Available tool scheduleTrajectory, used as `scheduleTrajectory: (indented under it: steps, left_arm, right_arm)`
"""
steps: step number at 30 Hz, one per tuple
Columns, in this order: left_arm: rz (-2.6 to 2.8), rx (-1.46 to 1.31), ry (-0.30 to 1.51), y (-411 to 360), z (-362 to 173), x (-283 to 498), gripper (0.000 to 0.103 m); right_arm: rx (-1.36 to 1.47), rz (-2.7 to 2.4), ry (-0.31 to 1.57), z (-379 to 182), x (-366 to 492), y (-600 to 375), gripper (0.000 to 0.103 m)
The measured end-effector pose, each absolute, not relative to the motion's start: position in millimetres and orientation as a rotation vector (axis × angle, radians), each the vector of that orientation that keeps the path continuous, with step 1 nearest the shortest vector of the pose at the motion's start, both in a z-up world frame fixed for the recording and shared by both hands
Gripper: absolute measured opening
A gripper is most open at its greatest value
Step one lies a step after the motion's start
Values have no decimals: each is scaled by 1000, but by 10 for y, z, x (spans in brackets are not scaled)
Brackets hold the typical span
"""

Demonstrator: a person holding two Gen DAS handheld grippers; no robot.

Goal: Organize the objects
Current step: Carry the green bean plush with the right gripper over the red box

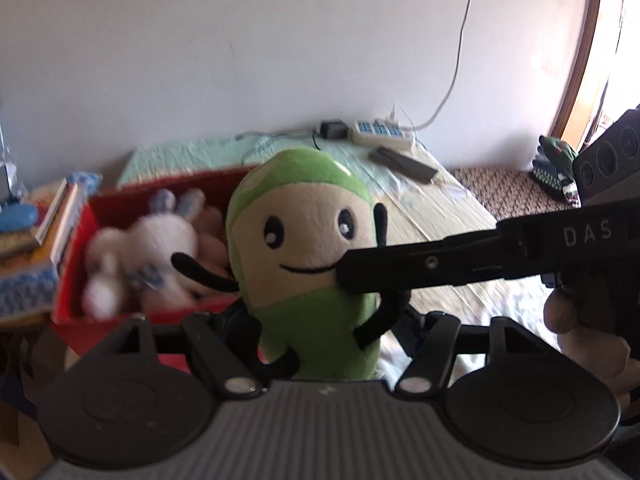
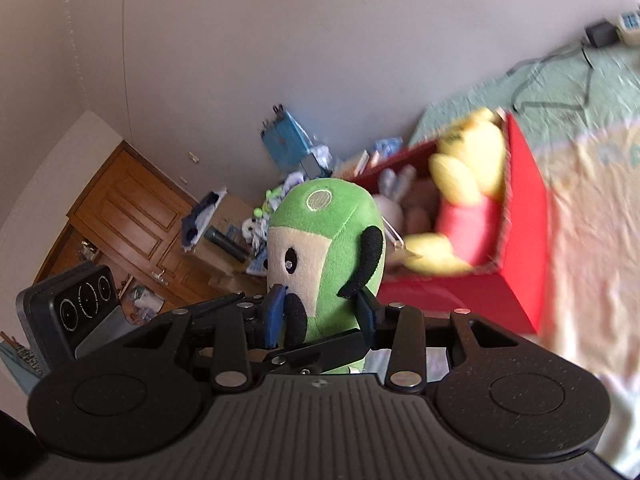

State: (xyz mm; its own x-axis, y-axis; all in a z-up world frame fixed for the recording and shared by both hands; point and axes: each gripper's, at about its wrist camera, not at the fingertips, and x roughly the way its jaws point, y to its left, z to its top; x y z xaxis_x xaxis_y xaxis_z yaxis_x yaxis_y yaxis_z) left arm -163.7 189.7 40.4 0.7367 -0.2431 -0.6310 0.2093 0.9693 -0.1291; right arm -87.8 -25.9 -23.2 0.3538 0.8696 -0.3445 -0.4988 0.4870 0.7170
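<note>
We count one green plush (image 1: 308, 248) in front of one red box (image 1: 76, 240). Inside the box we see three soft toys: one white bunny (image 1: 140, 252), one pinkish one (image 2: 418, 210), one yellow bear (image 2: 468, 196). Behind the box lie one power strip (image 1: 380, 134), one adapter (image 1: 333, 129) and one dark bar (image 1: 404, 164).

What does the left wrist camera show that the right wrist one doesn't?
Left wrist only: the power strip, a dark bar on the bed, and the right gripper reaching in sideways against the green plush toy.

Right wrist only: a wooden door and a yellow plush in the red box.

Both: the green toy, the red box, a white plush.
</note>
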Motion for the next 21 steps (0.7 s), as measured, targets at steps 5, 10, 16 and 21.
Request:
scheduleTrajectory:
  steps: [5, 10, 16, 21]
  left_arm:
    - [-269, -49, 647, 2126, 482, -1438, 68]
    - [-295, -68, 604, 2288, 493, -1160, 68]
    - [-299, -85, 635, 2364, 295, -810, 68]
    - [-304, -117, 712, 2411, 64, -615, 68]
  right_arm:
    - [535, 888, 706, -125, -775, -38, 41]
    - [497, 816, 626, -37, -649, 128, 40]
    - [412, 713, 600, -127, -498, 329, 40]
    - [394, 663, 636, -296, -355, 409, 39]
